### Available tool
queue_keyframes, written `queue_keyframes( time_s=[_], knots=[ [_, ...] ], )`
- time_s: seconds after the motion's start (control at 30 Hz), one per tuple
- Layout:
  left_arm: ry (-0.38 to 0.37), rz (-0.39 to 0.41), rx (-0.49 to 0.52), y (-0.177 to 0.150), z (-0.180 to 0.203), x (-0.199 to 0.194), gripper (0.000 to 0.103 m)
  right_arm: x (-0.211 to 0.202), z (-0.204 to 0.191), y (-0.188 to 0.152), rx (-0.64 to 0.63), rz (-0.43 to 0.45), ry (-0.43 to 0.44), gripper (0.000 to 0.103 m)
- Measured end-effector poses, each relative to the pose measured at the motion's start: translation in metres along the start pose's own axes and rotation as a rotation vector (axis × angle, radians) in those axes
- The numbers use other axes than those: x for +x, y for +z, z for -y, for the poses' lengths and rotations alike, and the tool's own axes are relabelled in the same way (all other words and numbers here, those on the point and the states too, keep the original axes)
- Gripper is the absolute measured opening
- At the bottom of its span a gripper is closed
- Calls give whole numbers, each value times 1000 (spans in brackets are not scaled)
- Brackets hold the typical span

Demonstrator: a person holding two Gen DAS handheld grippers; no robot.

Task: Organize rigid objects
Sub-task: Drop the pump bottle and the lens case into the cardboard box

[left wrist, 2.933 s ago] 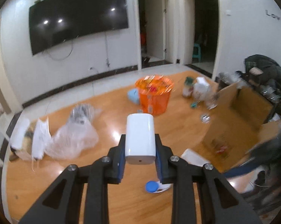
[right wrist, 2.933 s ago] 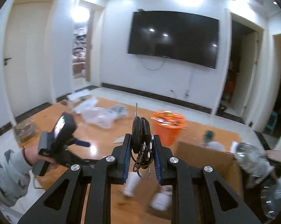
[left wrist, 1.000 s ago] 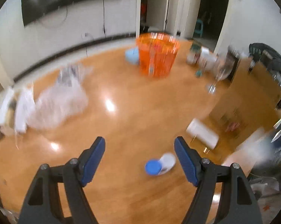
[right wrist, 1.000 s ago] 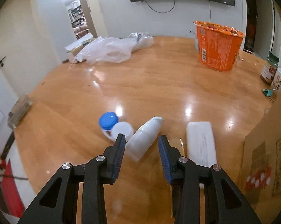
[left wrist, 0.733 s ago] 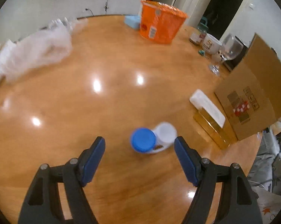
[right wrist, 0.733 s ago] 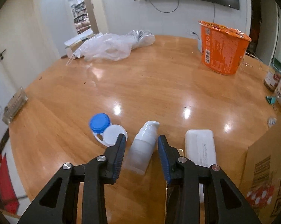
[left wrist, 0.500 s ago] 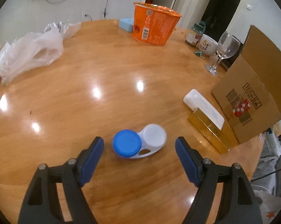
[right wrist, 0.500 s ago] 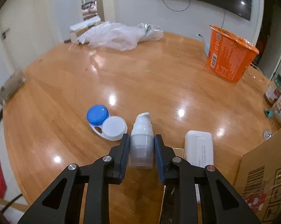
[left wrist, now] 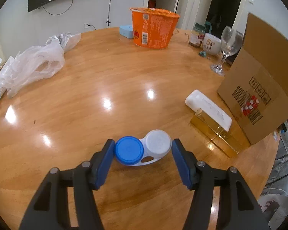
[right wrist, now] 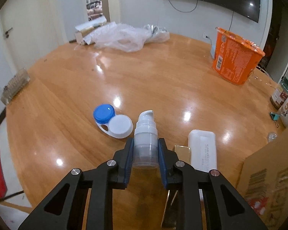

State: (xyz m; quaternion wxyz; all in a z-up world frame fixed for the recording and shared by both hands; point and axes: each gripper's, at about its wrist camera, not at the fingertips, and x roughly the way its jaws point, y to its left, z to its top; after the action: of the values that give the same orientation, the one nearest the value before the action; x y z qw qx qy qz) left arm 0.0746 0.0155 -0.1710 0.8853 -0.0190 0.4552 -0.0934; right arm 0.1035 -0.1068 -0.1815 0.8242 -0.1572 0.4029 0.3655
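Wide round wooden table [left wrist: 124,72], a cardboard box [left wrist: 258,88] standing at its right edge, and beside the box a white flat case [left wrist: 208,109] lying on a gold box [left wrist: 214,134]. Down to the action: the left gripper [left wrist: 143,156] is spread wide and low over the table, and the contact lens case [left wrist: 143,150] sits right between its blue pads, long axis running across the gap from pad to pad, blue cap by the left pad, white cap toward the right one, a sliver of space left on that side, so it looks like a plain squeeze would catch it end to end. Nothing is gripped there yet. Over on the other side, the right gripper [right wrist: 145,153] is clamped on a small pump bottle [right wrist: 145,138], nozzle pointing away from the camera, seemingly lifted off the table. The right wrist view shows the lens case [right wrist: 113,121] just left of the bottle with no left gripper in sight around it; the left wrist view never shows the bottle at all
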Motion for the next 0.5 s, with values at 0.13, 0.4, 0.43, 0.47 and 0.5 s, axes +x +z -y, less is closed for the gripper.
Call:
queue_keyframes(
  time_s=[0.13,0.4,0.43,0.47,0.5],
  knots=[
    [22,44,-7,10,-8,-24,58,-28,-8,1,1,8,95,20],
    [67,171,49,63,-16,-127,58,-116,-21,12,-26,136,142,20],
    [67,182,68,70,-11,-137,58,-127,-20,14,-30,159,132,20],
    [63,194,94,77,-5,-148,58,-145,-16,17,-31,193,113,20],
    [46,205,125,85,3,-159,58,-155,-13,19,-30,212,97,20]
  ],
)
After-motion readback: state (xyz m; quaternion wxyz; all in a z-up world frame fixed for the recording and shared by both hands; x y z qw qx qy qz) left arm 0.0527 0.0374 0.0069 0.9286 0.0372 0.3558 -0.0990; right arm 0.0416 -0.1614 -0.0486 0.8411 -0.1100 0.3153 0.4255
